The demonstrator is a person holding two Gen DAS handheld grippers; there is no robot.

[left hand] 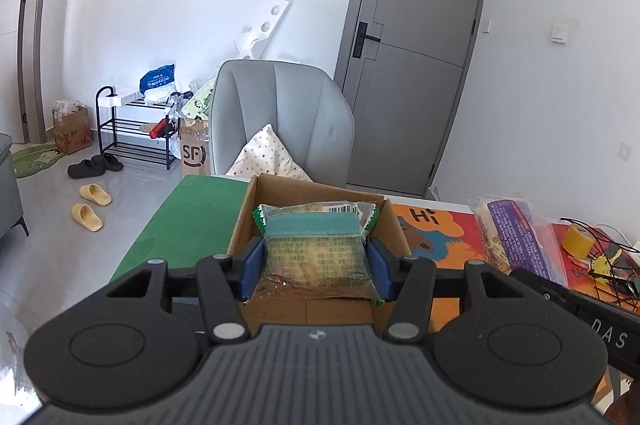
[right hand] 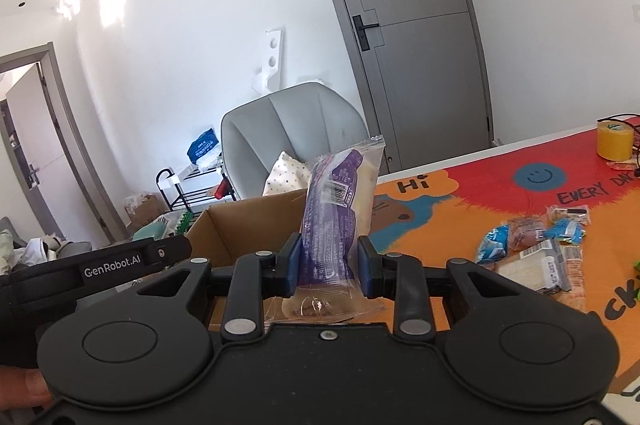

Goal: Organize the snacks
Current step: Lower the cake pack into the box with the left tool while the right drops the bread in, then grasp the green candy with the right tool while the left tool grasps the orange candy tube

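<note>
Fingers of the left gripper (left hand: 314, 267) pinch a green snack packet (left hand: 314, 245) above the cardboard box (left hand: 396, 229); right gripper (right hand: 328, 267) fingers clamp a purple snack packet (right hand: 336, 209).

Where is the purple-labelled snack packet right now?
In the right wrist view, the purple-labelled snack packet stands upright, clamped in the right gripper, just right of the cardboard box.
</note>
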